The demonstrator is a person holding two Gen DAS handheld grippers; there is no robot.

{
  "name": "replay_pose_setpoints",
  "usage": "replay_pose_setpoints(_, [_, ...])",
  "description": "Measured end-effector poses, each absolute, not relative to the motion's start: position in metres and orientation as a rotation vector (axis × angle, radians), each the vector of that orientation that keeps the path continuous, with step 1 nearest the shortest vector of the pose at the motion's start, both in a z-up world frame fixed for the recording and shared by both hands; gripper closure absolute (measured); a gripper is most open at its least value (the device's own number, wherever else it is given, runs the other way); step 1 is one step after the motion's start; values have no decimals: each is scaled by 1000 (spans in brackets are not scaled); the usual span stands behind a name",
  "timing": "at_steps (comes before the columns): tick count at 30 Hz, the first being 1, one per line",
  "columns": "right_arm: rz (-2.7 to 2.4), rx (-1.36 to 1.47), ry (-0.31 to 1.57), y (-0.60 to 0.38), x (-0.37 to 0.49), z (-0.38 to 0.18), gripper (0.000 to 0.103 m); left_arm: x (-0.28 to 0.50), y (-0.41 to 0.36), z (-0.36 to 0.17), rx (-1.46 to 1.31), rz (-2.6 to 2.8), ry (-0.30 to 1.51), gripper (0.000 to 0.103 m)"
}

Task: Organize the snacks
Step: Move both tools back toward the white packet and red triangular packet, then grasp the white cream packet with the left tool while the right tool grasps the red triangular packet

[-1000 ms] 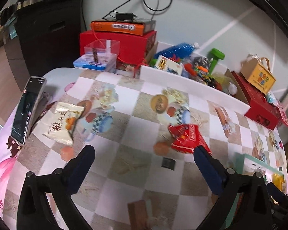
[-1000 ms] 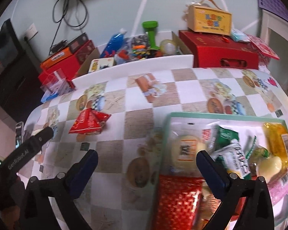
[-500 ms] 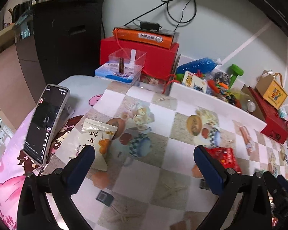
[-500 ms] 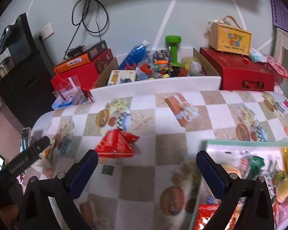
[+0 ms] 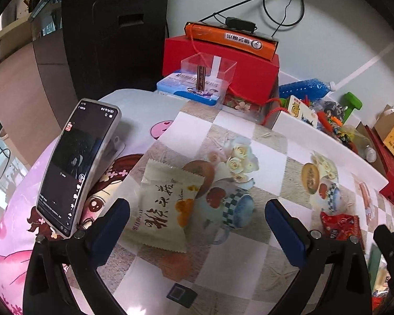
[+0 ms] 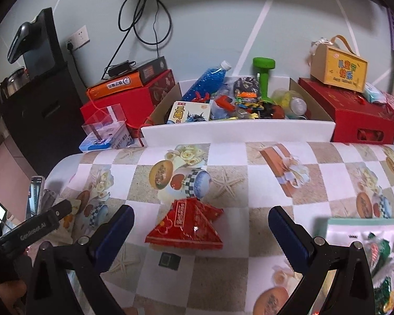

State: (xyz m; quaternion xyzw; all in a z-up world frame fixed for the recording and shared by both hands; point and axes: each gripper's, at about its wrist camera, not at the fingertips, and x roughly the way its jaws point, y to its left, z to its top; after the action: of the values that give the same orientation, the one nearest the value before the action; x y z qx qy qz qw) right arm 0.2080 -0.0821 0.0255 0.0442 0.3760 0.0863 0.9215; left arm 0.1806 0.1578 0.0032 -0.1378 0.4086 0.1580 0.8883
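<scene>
Checkered oilcloth printed with cups and roses is seen to cover the table (image 5: 265, 157) in the left wrist view, with a pink cartoon cloth laid beneath it at the left. The left gripper (image 5: 197, 215) is held spread wide and empty, and a cream snack packet (image 5: 165, 207) is framed between its blue pads, lying flat and nearer the left pad. A propped phone (image 5: 78, 165) is stood just beside that pad; it could be knocked over if the jaws were lowered without being shifted rightward. A thin, flat wrapper may also be pushed along the slick cloth rather than pinched. Open room is left to the right of the packet, while the table edge curves away close at the left.

In the right wrist view, the same cloth is backed by a cluttered cardboard box (image 6: 310, 107) and red gift boxes. The right gripper (image 6: 201, 223) is likewise spread and empty, with a red pyramid snack pouch (image 6: 186, 228) lying between its pads. A small dark square tile (image 6: 169, 260) is placed just before the pouch and could be snagged. A tray of snacks (image 6: 336, 223) is seen at the right, with bare cloth between it and the pouch.
</scene>
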Motion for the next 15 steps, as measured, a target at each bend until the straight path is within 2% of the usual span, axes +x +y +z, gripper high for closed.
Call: replay_pose_setpoints(15, [195,102,819,-77,225,-10,0,193,167,-28,-326,337,883,2])
